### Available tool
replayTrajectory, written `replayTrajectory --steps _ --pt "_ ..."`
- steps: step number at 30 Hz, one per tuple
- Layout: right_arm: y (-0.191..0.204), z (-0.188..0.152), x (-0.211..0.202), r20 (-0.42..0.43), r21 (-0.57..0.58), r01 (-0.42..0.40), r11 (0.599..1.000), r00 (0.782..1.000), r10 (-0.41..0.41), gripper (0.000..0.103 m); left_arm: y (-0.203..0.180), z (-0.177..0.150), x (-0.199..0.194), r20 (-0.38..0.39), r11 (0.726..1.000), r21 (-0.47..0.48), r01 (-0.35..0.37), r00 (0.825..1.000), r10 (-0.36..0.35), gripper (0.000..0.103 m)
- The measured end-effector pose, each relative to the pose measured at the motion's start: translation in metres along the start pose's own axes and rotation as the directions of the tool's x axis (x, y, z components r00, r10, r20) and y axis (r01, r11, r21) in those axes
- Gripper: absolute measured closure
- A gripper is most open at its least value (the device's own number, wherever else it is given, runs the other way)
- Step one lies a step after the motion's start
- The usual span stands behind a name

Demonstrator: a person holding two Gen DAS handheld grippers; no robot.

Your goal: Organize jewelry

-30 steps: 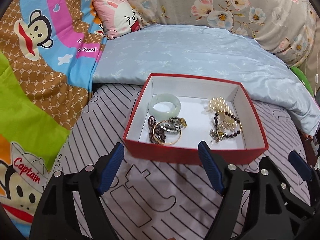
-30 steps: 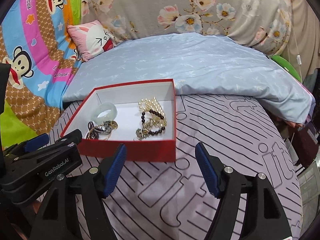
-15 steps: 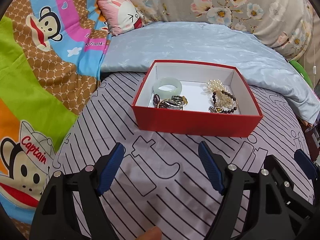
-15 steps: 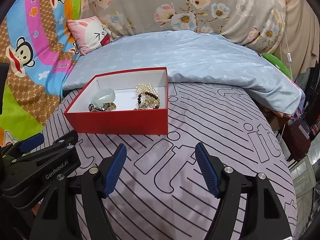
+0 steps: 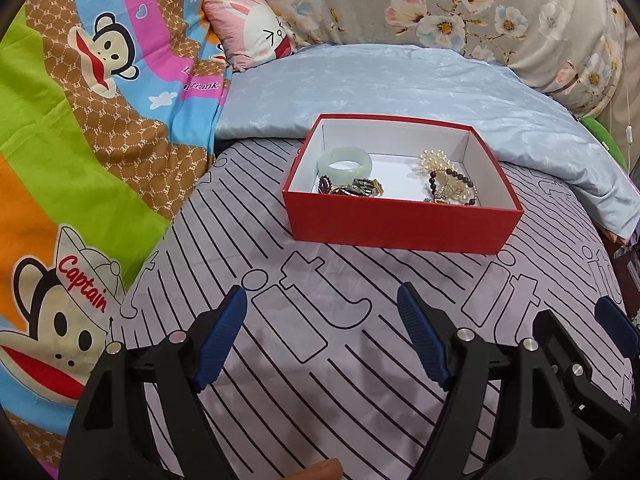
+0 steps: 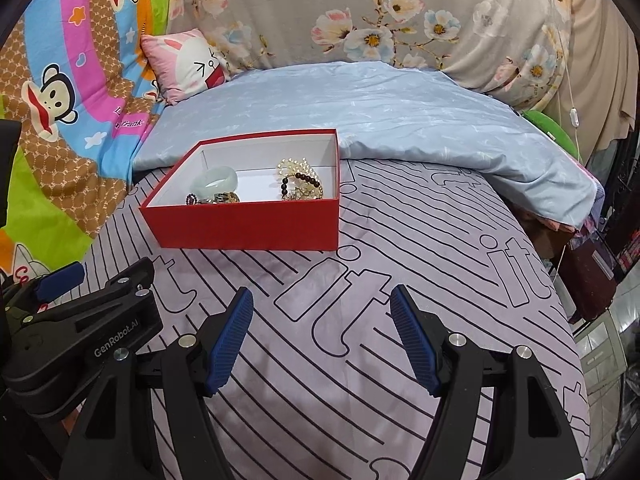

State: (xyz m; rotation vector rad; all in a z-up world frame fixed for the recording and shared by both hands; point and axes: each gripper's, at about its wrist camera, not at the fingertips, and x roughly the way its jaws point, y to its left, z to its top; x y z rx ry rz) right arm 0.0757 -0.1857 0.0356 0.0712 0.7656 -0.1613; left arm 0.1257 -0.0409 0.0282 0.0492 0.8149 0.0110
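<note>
From the left wrist, the left gripper (image 5: 322, 334) hovers over the bed's lilac sheet with black line print (image 5: 360, 340), its blue-padded jaws spread wide and holding nothing. Well ahead sits the red cardboard box with a white lining (image 5: 400, 222). Inside it, a pale green jade bangle (image 5: 345, 163) lies at the left, a cluster of dark and gold metal bracelets (image 5: 354, 189) just in front of it, and a heap of pearl and dark bead strands (image 5: 448, 180) at the right. A light blue quilt (image 5: 400, 84) lies behind the box.

From the right wrist, the right gripper (image 6: 321, 334) likewise hangs above the sheet, jaws wide apart and empty. The box (image 6: 248, 224) stands ahead to the left, and the left gripper (image 6: 80, 320) shows at the lower left edge.
</note>
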Motion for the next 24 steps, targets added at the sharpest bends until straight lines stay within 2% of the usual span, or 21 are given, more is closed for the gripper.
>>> replayTrajectory --steps 5,8,17,24 --pt "-0.001 -0.003 -0.002 -0.003 0.003 0.005 1.000 1.000 -0.005 0.033 0.000 -0.003 -0.001 -0.005 1.000 -0.005 -0.002 1.000 0.002 0.027" --pt "-0.003 -0.004 -0.003 -0.004 0.005 0.005 1.000 1.000 -0.005 0.033 0.001 -0.005 -0.001 -0.013 1.000 -0.015 -0.012 1.000 0.011 0.021" --pt "-0.007 -0.008 -0.005 -0.004 0.005 0.025 1.000 1.000 -0.025 0.033 -0.006 -0.007 -0.003 -0.006 1.000 0.005 -0.026 1.000 0.026 0.020" --pt "-0.006 -0.010 -0.005 -0.007 0.009 0.021 1.000 1.000 -0.021 0.033 -0.003 -0.011 0.001 -0.029 1.000 -0.022 -0.015 0.999 0.014 0.020"
